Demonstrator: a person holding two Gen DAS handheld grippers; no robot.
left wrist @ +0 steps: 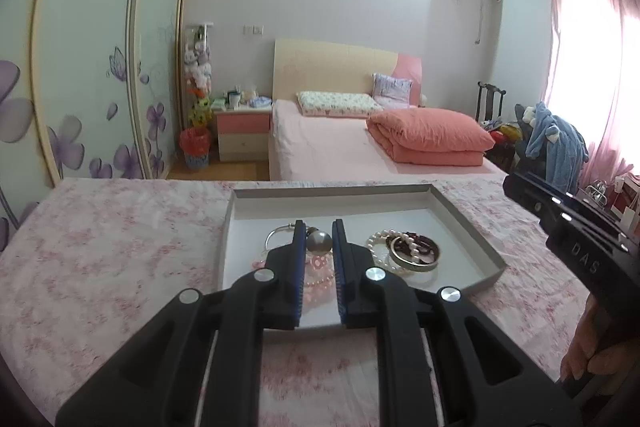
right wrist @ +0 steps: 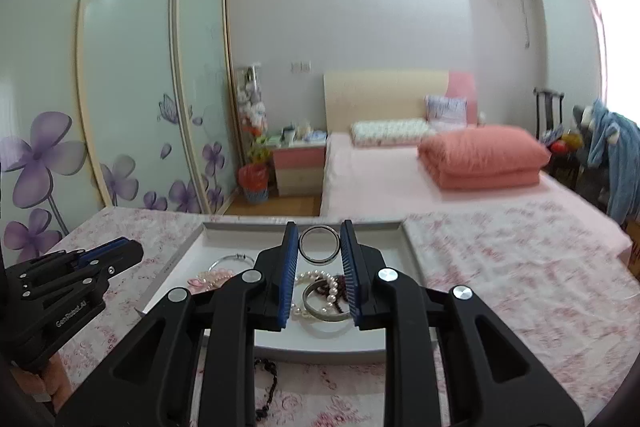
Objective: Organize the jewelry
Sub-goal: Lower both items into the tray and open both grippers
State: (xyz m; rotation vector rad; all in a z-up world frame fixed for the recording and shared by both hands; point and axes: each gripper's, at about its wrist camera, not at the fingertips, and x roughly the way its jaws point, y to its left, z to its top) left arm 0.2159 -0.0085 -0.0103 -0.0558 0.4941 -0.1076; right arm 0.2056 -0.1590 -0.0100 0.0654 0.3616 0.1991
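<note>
Two grippers: my right gripper [right wrist: 319, 247] pinches a rigid, slick, light silver bangle [right wrist: 319, 244] by its rim above the tray [right wrist: 412, 247], left gripper [left wrist: 319, 241] part-open, empty.

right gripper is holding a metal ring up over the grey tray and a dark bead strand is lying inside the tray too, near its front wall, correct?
Not quite: the dark bead strand lies outside the grey tray, on the floral cloth before its front wall, per the right wrist view. The right gripper does hold the metal ring.
</note>
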